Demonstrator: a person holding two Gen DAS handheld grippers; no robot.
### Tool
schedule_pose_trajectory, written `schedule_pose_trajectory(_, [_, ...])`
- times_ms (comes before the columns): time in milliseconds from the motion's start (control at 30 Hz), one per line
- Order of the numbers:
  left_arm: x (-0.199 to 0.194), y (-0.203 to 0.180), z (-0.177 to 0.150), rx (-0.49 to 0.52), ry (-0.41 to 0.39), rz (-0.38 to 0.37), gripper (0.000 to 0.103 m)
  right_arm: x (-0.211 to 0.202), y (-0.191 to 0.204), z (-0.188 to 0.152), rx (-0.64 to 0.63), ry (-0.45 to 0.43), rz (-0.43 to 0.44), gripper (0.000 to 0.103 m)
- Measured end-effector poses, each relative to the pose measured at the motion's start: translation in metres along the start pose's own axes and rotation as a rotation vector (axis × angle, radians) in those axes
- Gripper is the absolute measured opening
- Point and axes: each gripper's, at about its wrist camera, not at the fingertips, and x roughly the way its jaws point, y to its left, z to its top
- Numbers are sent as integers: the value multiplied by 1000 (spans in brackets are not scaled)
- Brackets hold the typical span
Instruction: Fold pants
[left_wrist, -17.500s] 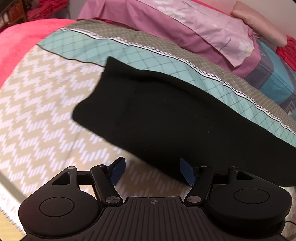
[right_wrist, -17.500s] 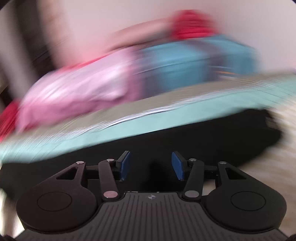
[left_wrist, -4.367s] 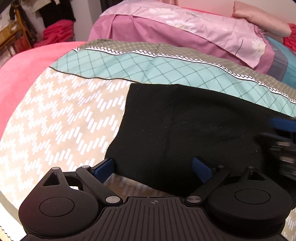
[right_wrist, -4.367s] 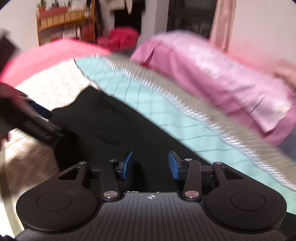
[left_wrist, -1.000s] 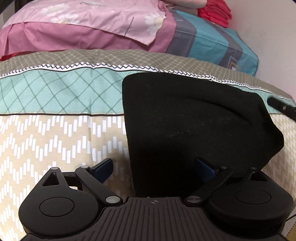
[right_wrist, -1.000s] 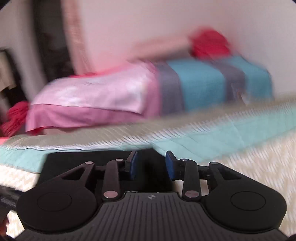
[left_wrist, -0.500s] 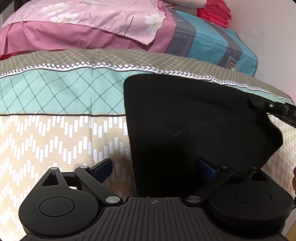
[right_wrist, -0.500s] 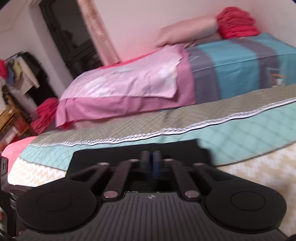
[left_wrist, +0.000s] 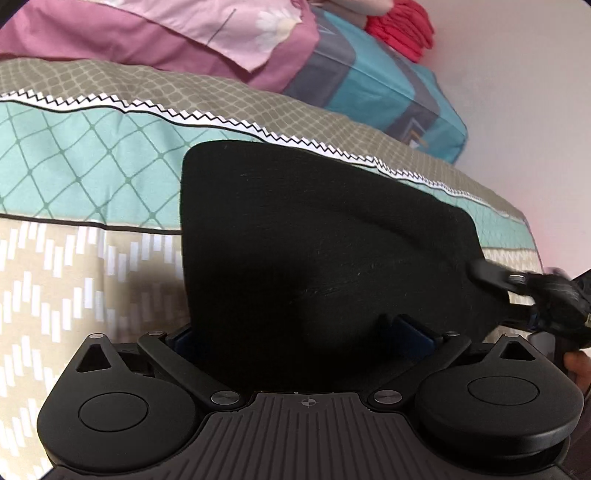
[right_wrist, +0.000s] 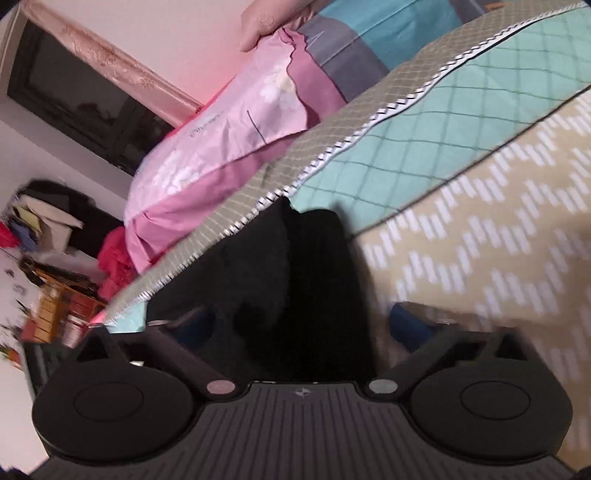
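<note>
**Pants lie between both grippers, near edge at the left one**

Pants (left_wrist: 317, 236), black and already folded into a compact panel, lie flat on the patterned bedspread (left_wrist: 85, 177), across its teal band and onto the beige zigzag part; their near edge runs straight into the left gripper (left_wrist: 301, 334), whose blue pads stand wide apart with cloth filling the gap between them; no pinch shows, so that gripper reads as open around the fabric. In the left view the panel's long axis seems to run from near left to far right, narrowing toward the right side; there the right gripper (left_wrist: 517, 291) comes in, blurred, at the cloth's right-hand edge. In the right wrist view the right gripper (right_wrist: 301, 325) is rolled hard over; its jaws are closing, a ridge of the pants (right_wrist: 303, 266) rising between the pads, though the pads do not visibly press it yet. Judged from this, the next fold turns on the right end being lifted toward the left; the right hand is the nearer one to that end.
</note>
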Motion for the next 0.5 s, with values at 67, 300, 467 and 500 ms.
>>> schedule_pose_trajectory(67, [-6,-7,-3,-13,-24,20,103,-3,8,-1,-43,-6,0,44])
schedule_pose_trajectory(300, [-66,-45,-22,-13,-77,29,103,-51,33,-23,-60,10,110,40])
schedule_pose_trajectory(467, [-113,-82,-58,87,-80,50,103,-102,47,-66,-67,10,148,40])
schedule_pose_trajectory(500, [-122,-88,-69,104,-80,48,103,-112,48,-78,-58,11,150,40])
